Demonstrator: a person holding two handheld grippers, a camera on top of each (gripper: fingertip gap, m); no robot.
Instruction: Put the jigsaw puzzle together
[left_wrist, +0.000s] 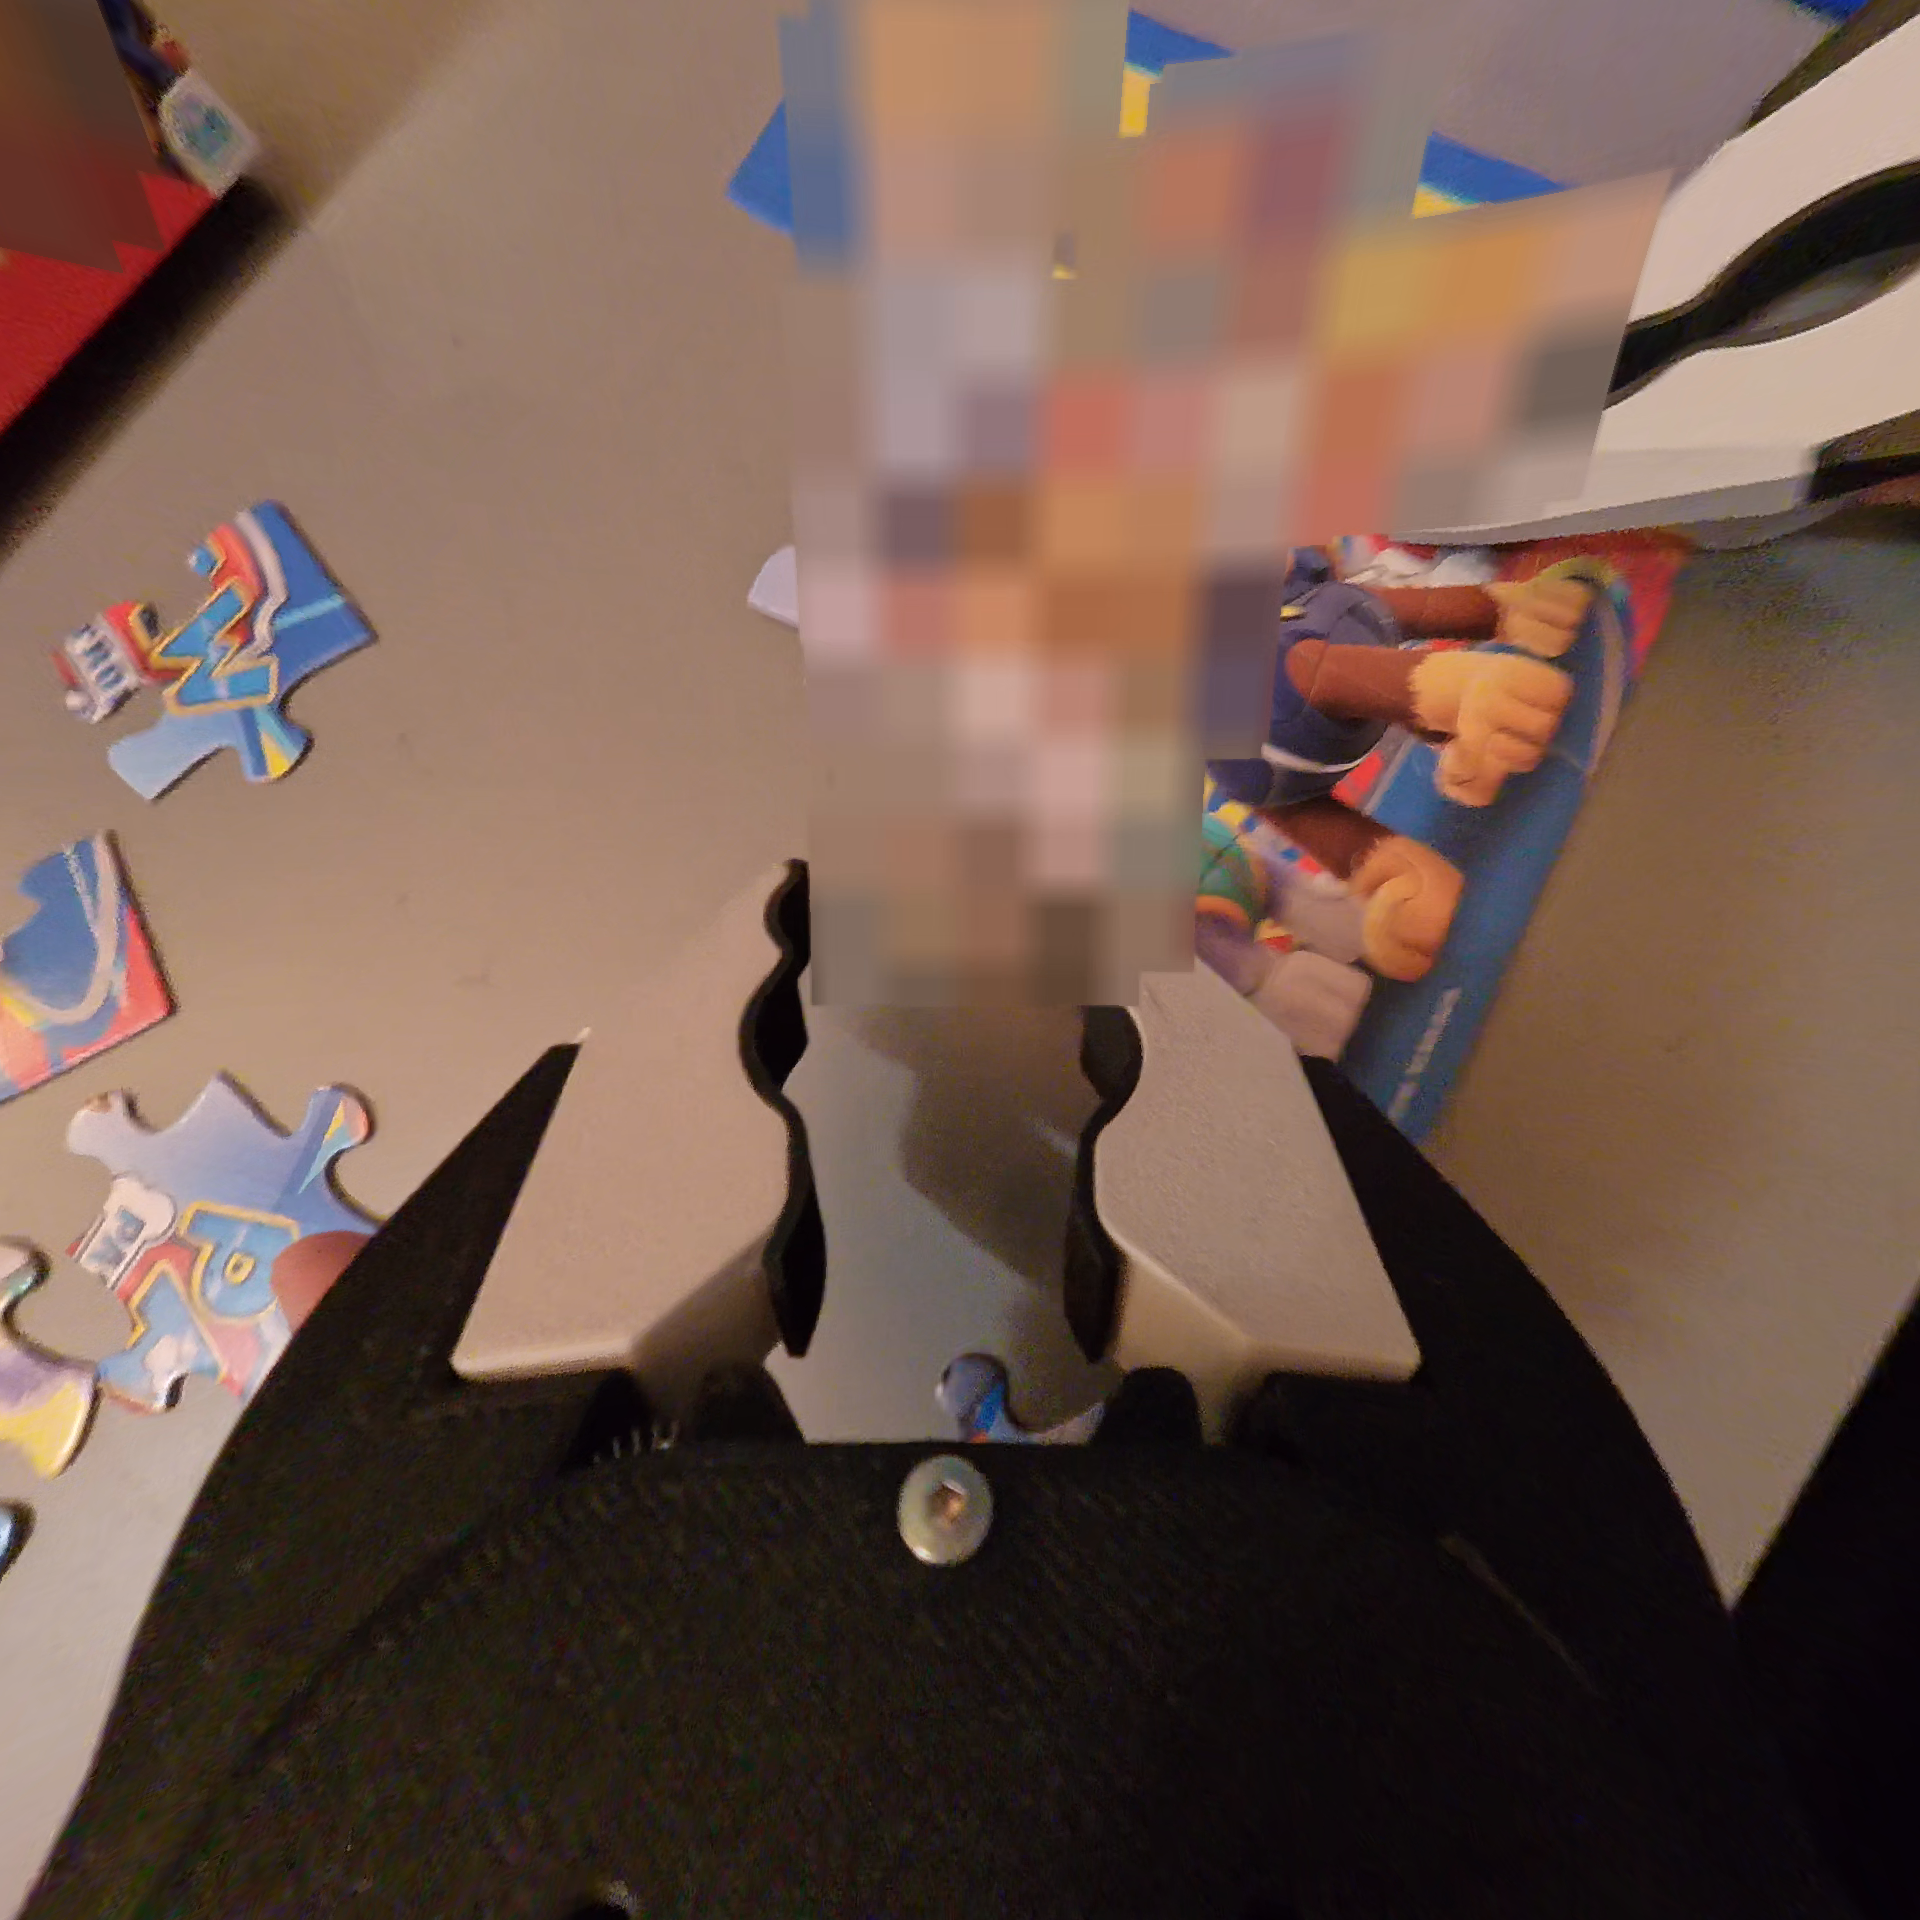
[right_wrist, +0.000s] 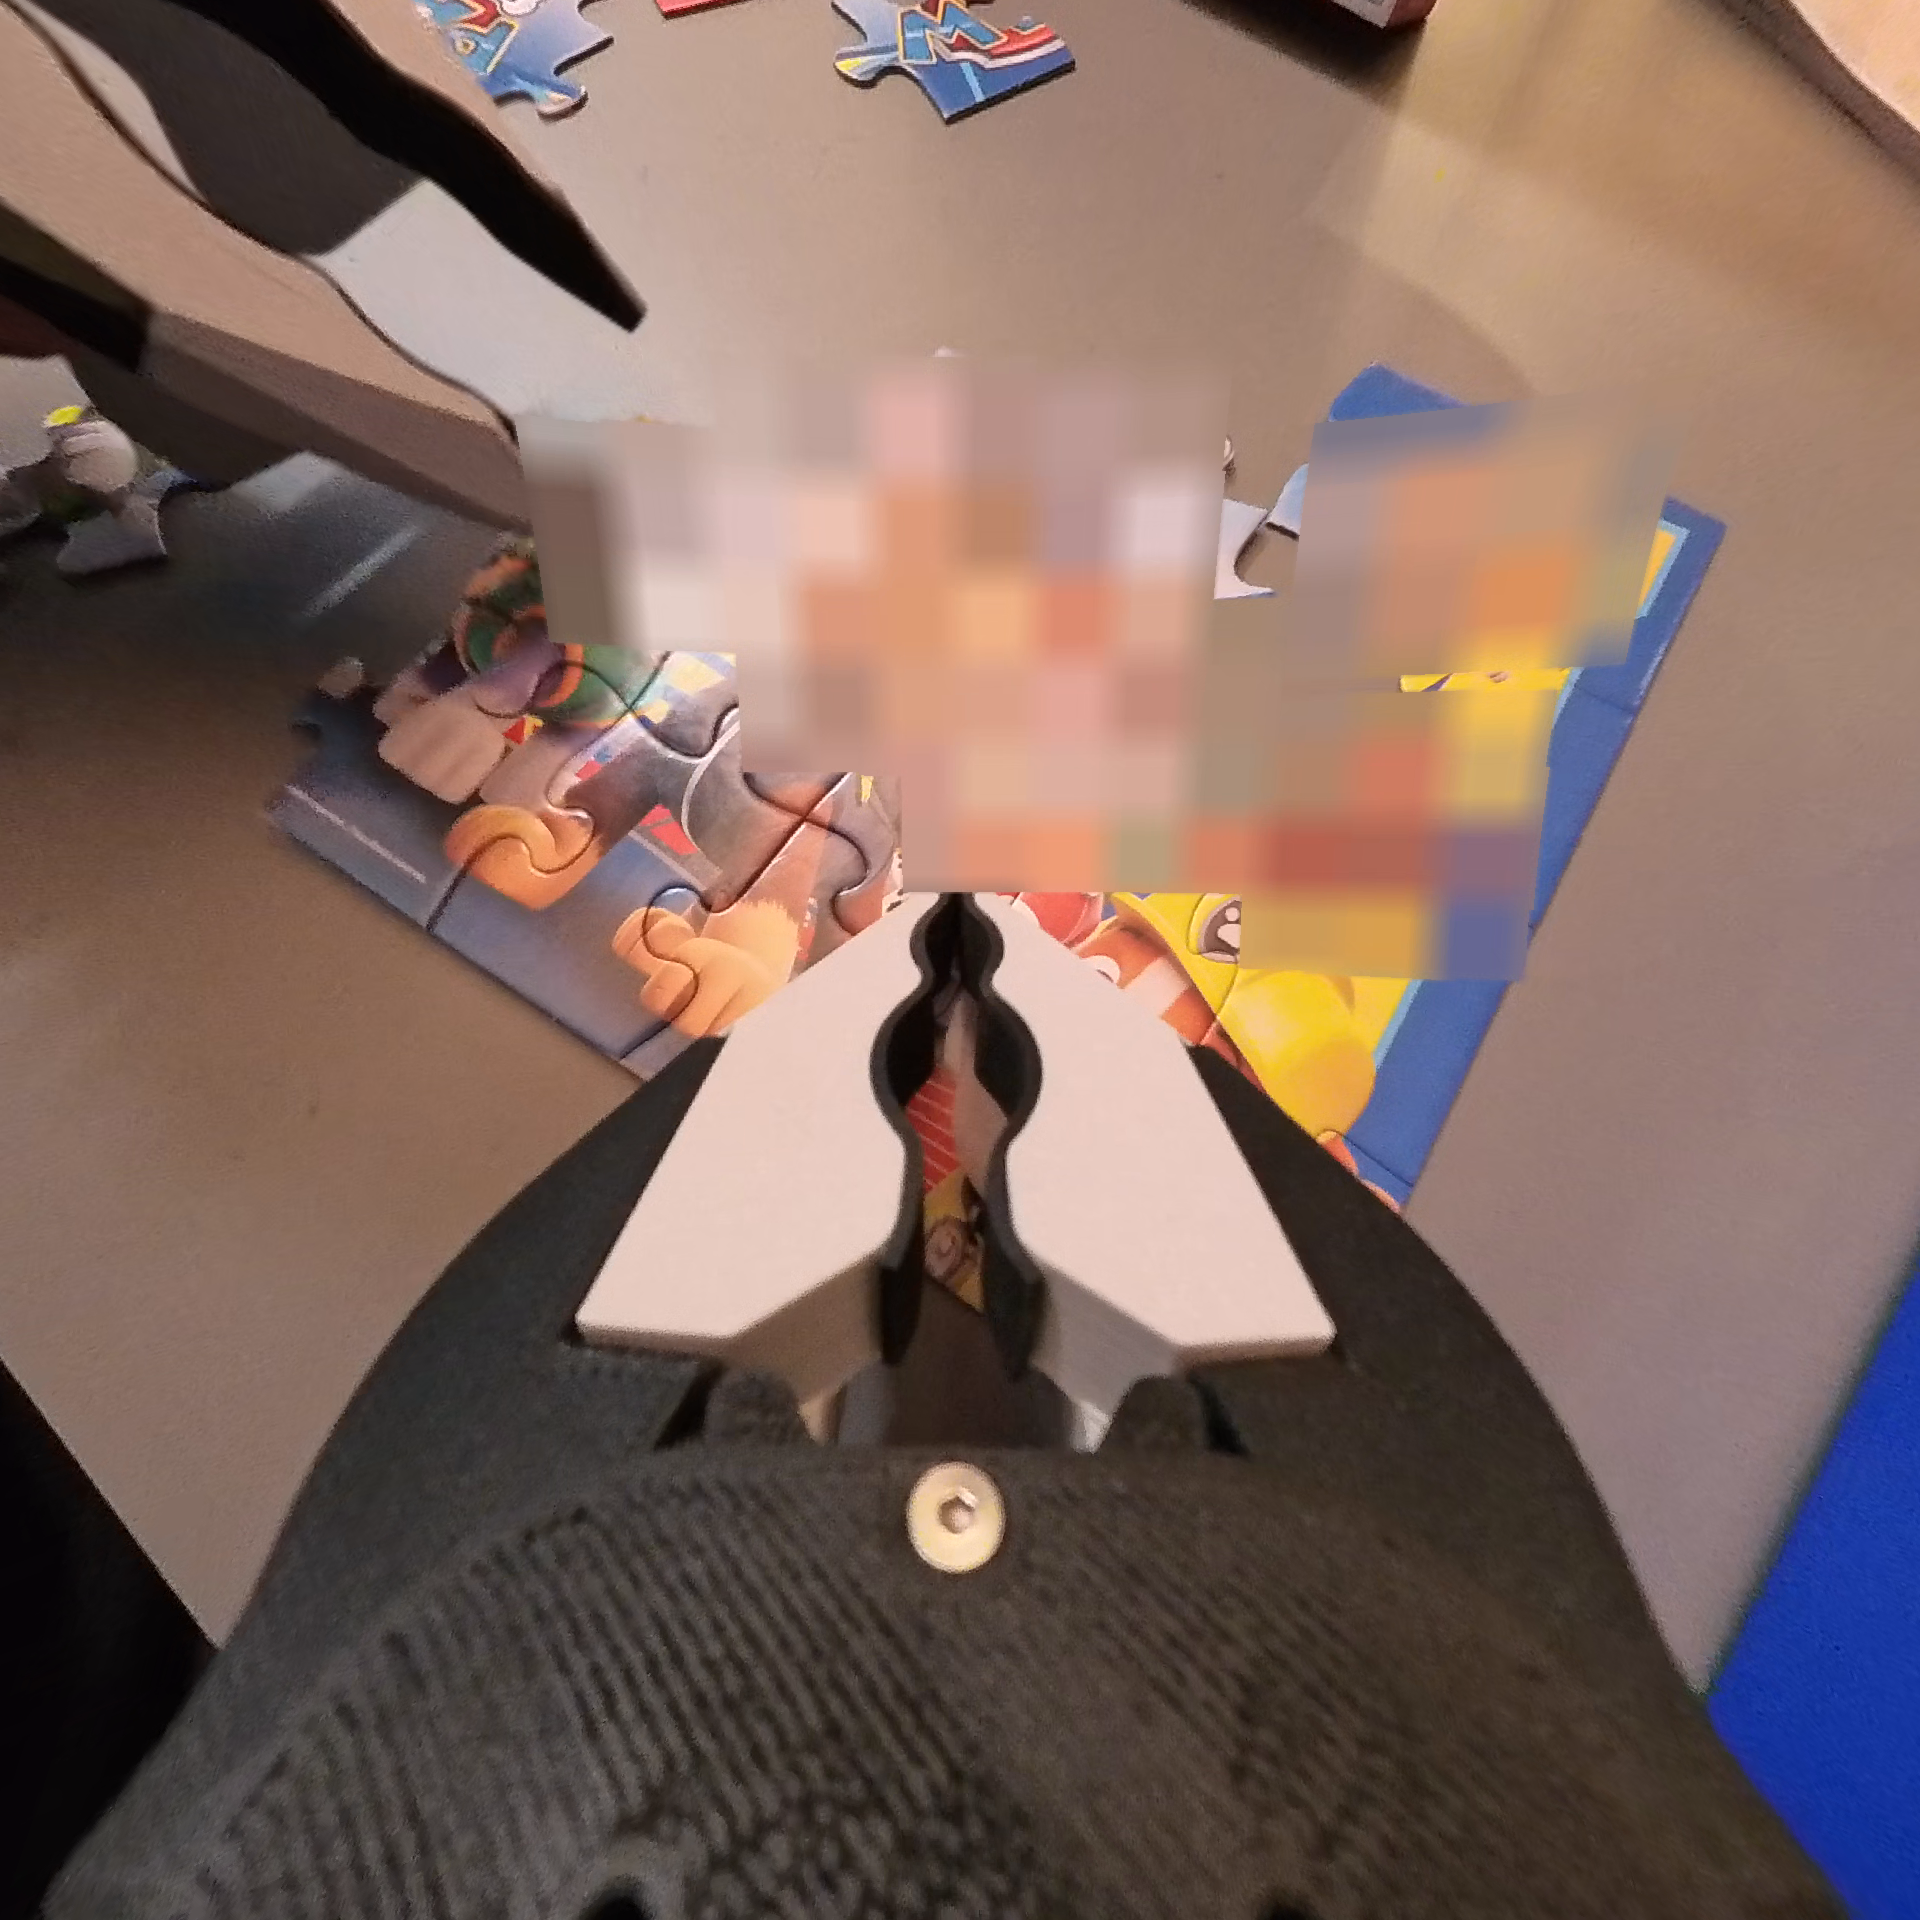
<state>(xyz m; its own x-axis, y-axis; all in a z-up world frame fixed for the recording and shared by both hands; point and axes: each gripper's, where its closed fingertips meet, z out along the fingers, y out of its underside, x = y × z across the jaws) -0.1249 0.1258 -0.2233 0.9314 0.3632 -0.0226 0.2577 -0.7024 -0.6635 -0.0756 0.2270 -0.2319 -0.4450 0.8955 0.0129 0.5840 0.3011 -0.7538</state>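
Two hand-held grippers work over a partly assembled cartoon jigsaw puzzle (right_wrist: 665, 894) that lies flat on a grey-brown desk (left_wrist: 540, 436). Much of the puzzle's middle is hidden by mosaic patches; what shows are joined pieces with paws and a blue border at its near edge, and a yellow and blue part (right_wrist: 1403, 1049) on its right side.

The right hand-held gripper (right_wrist: 954, 914) is closed, its tips meeting just above the puzzle's surface. A thin red and yellow sliver shows through the wavy slot between its fingers (right_wrist: 1122, 1122), but whether that is a piece pinched there or the puzzle below cannot be told.

The left hand-held gripper (left_wrist: 951, 997) stands open, with bare desk between its fingers (left_wrist: 665, 1143), at the puzzle's edge; its tips are partly hidden by the mosaic. A small blue piece (left_wrist: 987, 1397) peeks out by the base of its fingers.

Several loose puzzle pieces (left_wrist: 223, 649) lie scattered to its left, well apart from the puzzle, among them one (left_wrist: 223, 1236) close to its black body. A red box (left_wrist: 94, 281) sits at the far left corner.
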